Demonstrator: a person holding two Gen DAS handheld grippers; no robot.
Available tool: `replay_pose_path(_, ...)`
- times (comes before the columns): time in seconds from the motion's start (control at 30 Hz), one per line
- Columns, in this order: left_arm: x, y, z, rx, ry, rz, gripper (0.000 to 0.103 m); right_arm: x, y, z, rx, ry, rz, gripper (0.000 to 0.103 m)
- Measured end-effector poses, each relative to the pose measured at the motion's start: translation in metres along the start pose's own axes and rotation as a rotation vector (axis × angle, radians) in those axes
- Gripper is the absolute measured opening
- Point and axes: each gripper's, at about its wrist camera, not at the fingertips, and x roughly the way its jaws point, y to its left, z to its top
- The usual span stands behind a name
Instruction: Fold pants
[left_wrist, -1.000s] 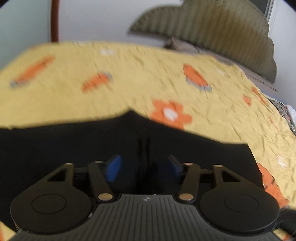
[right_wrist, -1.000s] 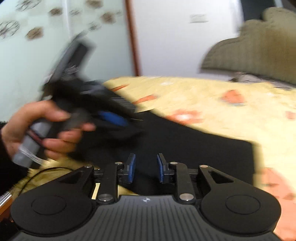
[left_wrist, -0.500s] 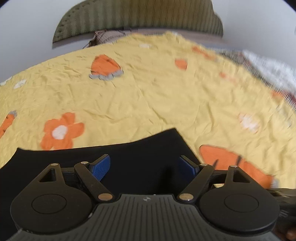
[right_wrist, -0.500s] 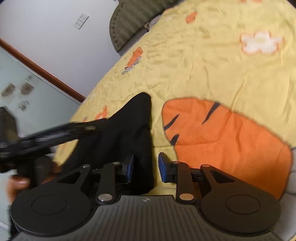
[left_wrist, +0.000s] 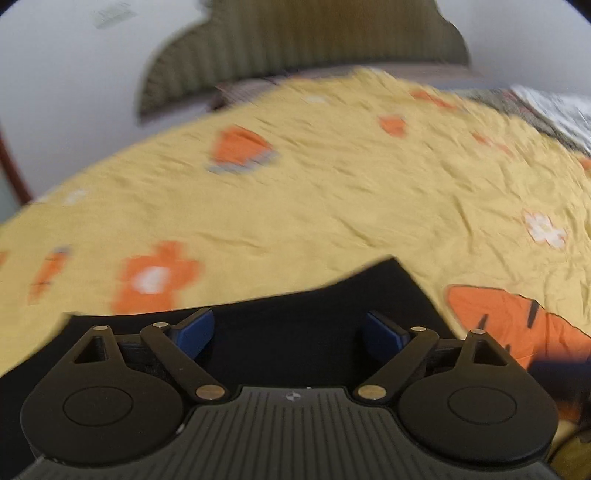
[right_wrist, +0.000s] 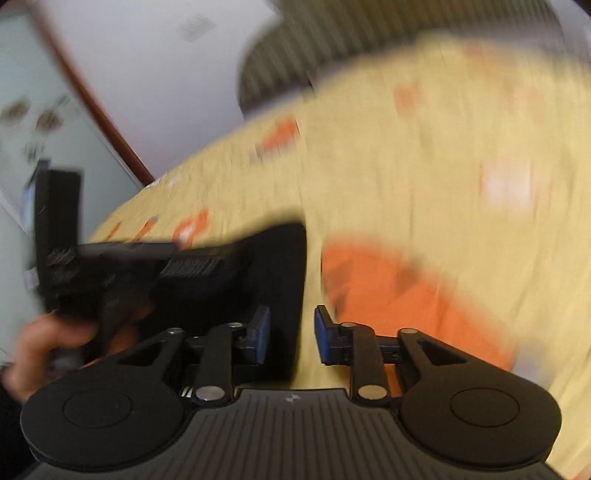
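Pants (left_wrist: 288, 332), black, flat on yellow patterned bed cover (left_wrist: 332, 206) — left gripper (left_wrist: 288, 332) fingers opening wide above cloth, nothing clamped; right gripper (right_wrist: 288, 334) fingers narrow but parting at folded edge, evidently letting the fold settle.

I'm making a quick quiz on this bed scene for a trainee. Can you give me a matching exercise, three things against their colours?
Things:
1. pants
2. bedspread
3. headboard

Colours:
A. olive green, ribbed
B. black
C. yellow with orange prints

Pairs: 1-B, 2-C, 3-A
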Motion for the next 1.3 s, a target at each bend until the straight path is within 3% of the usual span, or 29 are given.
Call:
replay_pose_path(0.07, -0.021, 0.024, -0.005, -0.056, -0.016, 0.021, 0.092, 0.011, 0.024, 0.017, -0.185, -0.020, -0.038, 0.053)
replay_pose_path(0.1, -0.031, 0.038, -0.008, -0.091, -0.013, 0.034, 0.092, 0.028, 0.033, 0.026, -0.251, -0.017, -0.031, 0.069)
replay_pose_path(0.13, -0.042, 0.054, -0.013, -0.130, -0.014, 0.049, 0.092, 0.044, 0.040, 0.032, -0.291, -0.006, -0.017, 0.075)
replay_pose_path(0.23, -0.079, 0.106, -0.030, -0.234, -0.016, 0.114, 0.092, 0.096, 0.049, 0.041, -0.340, 0.132, -0.018, 0.075)
replay_pose_path(0.27, -0.094, 0.127, -0.039, -0.275, -0.023, 0.144, 0.092, 0.107, 0.053, 0.040, -0.370, 0.173, -0.088, 0.074)
replay_pose_path(0.33, -0.122, 0.169, -0.055, -0.370, -0.021, 0.220, 0.092, 0.099, 0.071, 0.032, -0.466, 0.089, -0.243, 0.075)
replay_pose_path(0.4, -0.153, 0.212, -0.076, -0.483, -0.016, 0.301, 0.092, 0.070, 0.094, 0.027, -0.544, -0.032, -0.241, 0.075)
replay_pose_path(0.47, -0.184, 0.252, -0.096, -0.570, 0.003, 0.351, 0.092, 0.037, 0.117, 0.024, -0.581, -0.100, -0.148, 0.082)
replay_pose_path(0.5, -0.199, 0.268, -0.105, -0.596, 0.022, 0.367, 0.092, 0.021, 0.129, 0.024, -0.597, -0.105, -0.085, 0.090)
replay_pose_path(0.53, -0.215, 0.284, -0.113, -0.611, 0.042, 0.389, 0.092, 0.005, 0.140, 0.022, -0.622, -0.104, -0.018, 0.091)
replay_pose_path(0.63, -0.263, 0.316, -0.133, -0.558, 0.091, 0.543, 0.092, -0.035, 0.175, 0.013, -0.683, -0.061, 0.204, 0.091)
replay_pose_path(0.7, -0.291, 0.330, -0.141, -0.465, 0.123, 0.687, 0.093, -0.051, 0.194, 0.011, -0.637, 0.014, 0.429, 0.091)
replay_pose_path(0.77, -0.314, 0.345, -0.146, -0.380, 0.136, 0.837, 0.098, -0.050, 0.211, 0.010, -0.512, 0.156, 0.757, 0.091)
replay_pose_path(0.8, -0.323, 0.352, -0.148, -0.352, 0.136, 0.891, 0.099, -0.045, 0.222, 0.008, -0.448, 0.214, 0.876, 0.091)
replay_pose_path(0.83, -0.328, 0.358, -0.150, -0.333, 0.126, 0.917, 0.099, -0.034, 0.235, 0.005, -0.412, 0.242, 0.929, 0.091)
replay_pose_path(0.87, -0.329, 0.360, -0.151, -0.323, 0.111, 0.910, 0.099, -0.025, 0.251, 0.000, -0.431, 0.227, 0.906, 0.091)
replay_pose_path(0.9, -0.328, 0.361, -0.153, -0.328, 0.090, 0.876, 0.100, -0.014, 0.268, -0.007, -0.502, 0.176, 0.830, 0.091)
replay_pose_path(1.0, -0.299, 0.355, -0.161, -0.397, 0.047, 0.668, 0.102, 0.033, 0.327, -0.046, -0.788, 0.001, 0.442, 0.091)
replay_pose_path(1.03, -0.286, 0.353, -0.165, -0.420, 0.049, 0.598, 0.102, 0.048, 0.344, -0.061, -0.874, -0.036, 0.388, 0.090)
replay_pose_path(1.1, -0.263, 0.350, -0.172, -0.475, 0.048, 0.553, 0.101, 0.065, 0.373, -0.090, -1.019, -0.068, 0.342, 0.090)
replay_pose_path(1.17, -0.244, 0.350, -0.177, -0.533, 0.050, 0.561, 0.101, 0.079, 0.396, -0.111, -1.142, -0.105, 0.351, 0.090)
replay_pose_path(1.3, -0.233, 0.366, -0.200, -0.697, 0.036, 0.454, 0.101, 0.093, 0.433, -0.147, -1.393, -0.169, 0.309, 0.065)
